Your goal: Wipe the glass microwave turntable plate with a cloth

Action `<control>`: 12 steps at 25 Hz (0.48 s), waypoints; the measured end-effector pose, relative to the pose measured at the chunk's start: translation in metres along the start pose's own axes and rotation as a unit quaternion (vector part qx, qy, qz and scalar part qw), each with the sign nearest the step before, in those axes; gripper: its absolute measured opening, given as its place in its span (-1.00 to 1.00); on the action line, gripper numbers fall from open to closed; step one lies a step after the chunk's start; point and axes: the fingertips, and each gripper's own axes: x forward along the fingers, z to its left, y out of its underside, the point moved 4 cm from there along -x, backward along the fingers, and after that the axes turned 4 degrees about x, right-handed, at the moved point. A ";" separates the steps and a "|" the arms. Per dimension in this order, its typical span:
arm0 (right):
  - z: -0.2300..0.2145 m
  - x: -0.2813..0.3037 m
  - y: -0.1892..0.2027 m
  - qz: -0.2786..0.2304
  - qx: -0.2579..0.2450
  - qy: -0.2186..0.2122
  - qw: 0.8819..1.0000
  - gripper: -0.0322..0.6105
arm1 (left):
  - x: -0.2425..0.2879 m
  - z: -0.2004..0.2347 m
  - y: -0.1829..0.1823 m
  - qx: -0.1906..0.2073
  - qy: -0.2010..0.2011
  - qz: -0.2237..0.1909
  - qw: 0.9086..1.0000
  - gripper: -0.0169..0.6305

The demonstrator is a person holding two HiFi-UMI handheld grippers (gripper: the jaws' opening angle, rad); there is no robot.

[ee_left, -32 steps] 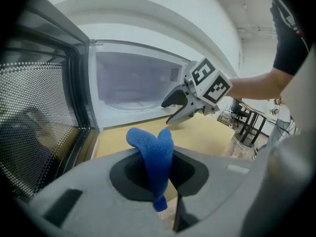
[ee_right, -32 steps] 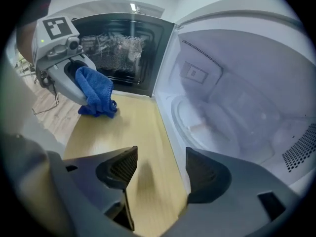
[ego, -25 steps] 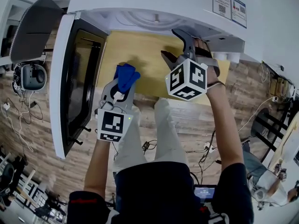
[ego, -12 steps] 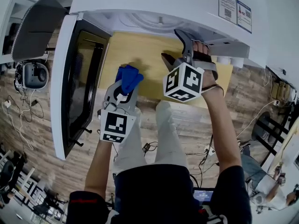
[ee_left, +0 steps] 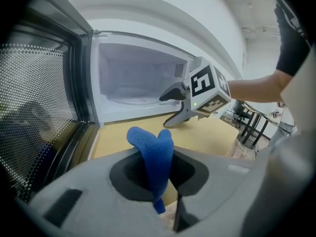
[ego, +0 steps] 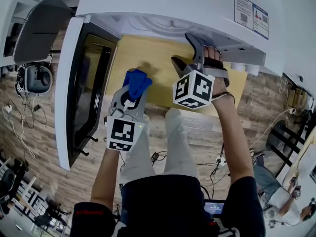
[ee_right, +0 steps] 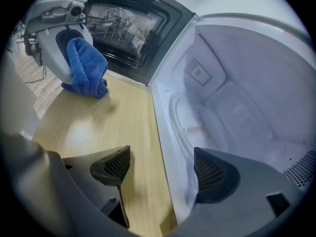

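Your left gripper (ego: 131, 92) is clamped on the blue cloth (ee_left: 155, 149), which stands bunched up out of the closed jaws. It hangs over the wooden counter (ego: 148, 58) in front of the microwave (ego: 163, 4), on the side of the swung-open door (ego: 89, 83). Your right gripper (ee_right: 162, 171) is at the mouth of the microwave. Its jaws have just been opening and now stand wide apart with nothing held between them. One jaw is above the counter just outside the opening and the other is over the front sill of the cavity. The glass turntable plate (ee_right: 202, 127) lies flat on the floor of the microwave's cavity, just beyond the right jaws and apart from them. No wiping appears to have begun: the cloth is well outside the microwave and away from the glass. This looks like the reach for the plate. Next, you will probably need to push the right jaws further in and straddle the plate's near rim. Close gently, because the glass is thin, smooth and likely to slip. Then either draw it out onto the counter or steady it, so the cloth can be brought to its face.
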 end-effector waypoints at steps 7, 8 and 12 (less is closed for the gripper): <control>-0.003 0.002 0.004 -0.017 0.020 0.031 0.999 0.19 | 0.003 0.002 0.000 -0.001 -0.002 0.002 1.000 -0.78; -0.003 0.002 0.004 -0.019 0.022 0.035 0.999 0.19 | 0.003 0.002 0.000 -0.002 -0.002 0.002 1.000 -0.78; -0.003 0.003 0.004 -0.026 0.025 0.046 0.998 0.19 | 0.005 0.002 0.001 -0.003 -0.002 0.003 1.000 -0.78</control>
